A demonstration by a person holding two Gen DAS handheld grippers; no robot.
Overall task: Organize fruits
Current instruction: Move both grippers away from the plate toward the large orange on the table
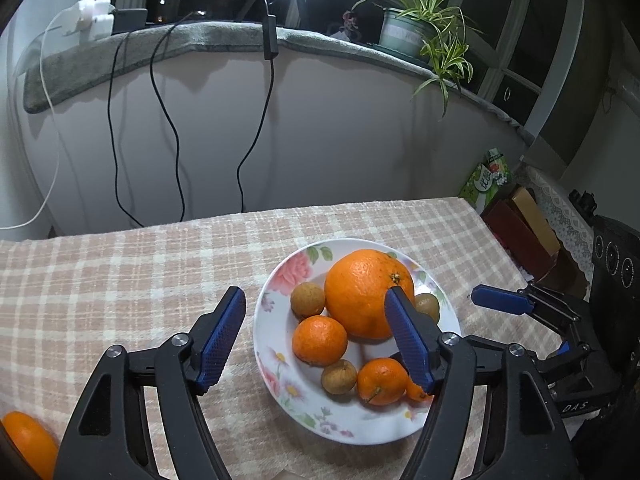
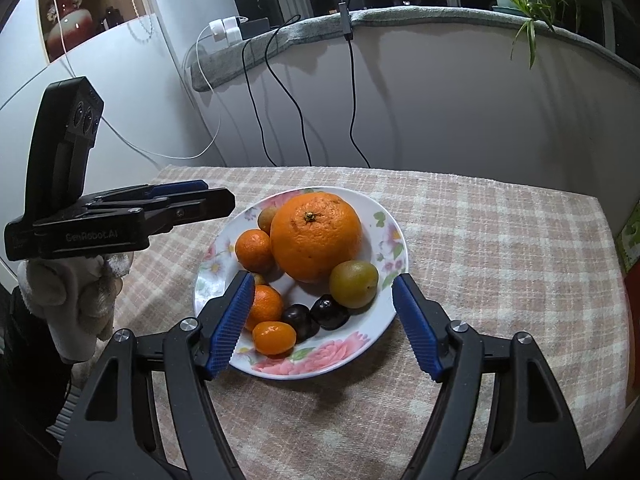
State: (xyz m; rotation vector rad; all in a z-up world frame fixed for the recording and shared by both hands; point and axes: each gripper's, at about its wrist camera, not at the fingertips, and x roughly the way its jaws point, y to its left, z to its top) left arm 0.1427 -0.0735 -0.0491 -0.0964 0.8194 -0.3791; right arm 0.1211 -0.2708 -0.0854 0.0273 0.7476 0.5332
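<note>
Both blue-padded grippers, left (image 1: 316, 336) and right (image 2: 324, 322), hang spread and empty over the white floral plate (image 2: 362, 354). It holds the big orange (image 2: 316, 236), mandarins, then smaller fruit. One orange fruit (image 1: 28, 442) waits on the checked cloth, so it looks nearly done.

We see floral plate (image 2: 384, 216) on checkered counter, holding 1 large orange (image 2: 316, 236), stem up, at centre. 2 mandarins (image 2: 254, 250) lie left of it, kumquat (image 2: 274, 338) at near rim, 2 dark plums (image 2: 329, 312) beside green-yellow fruit (image 2: 354, 284). Another orange (image 1: 28, 444) lies on counter, well apart.
</note>
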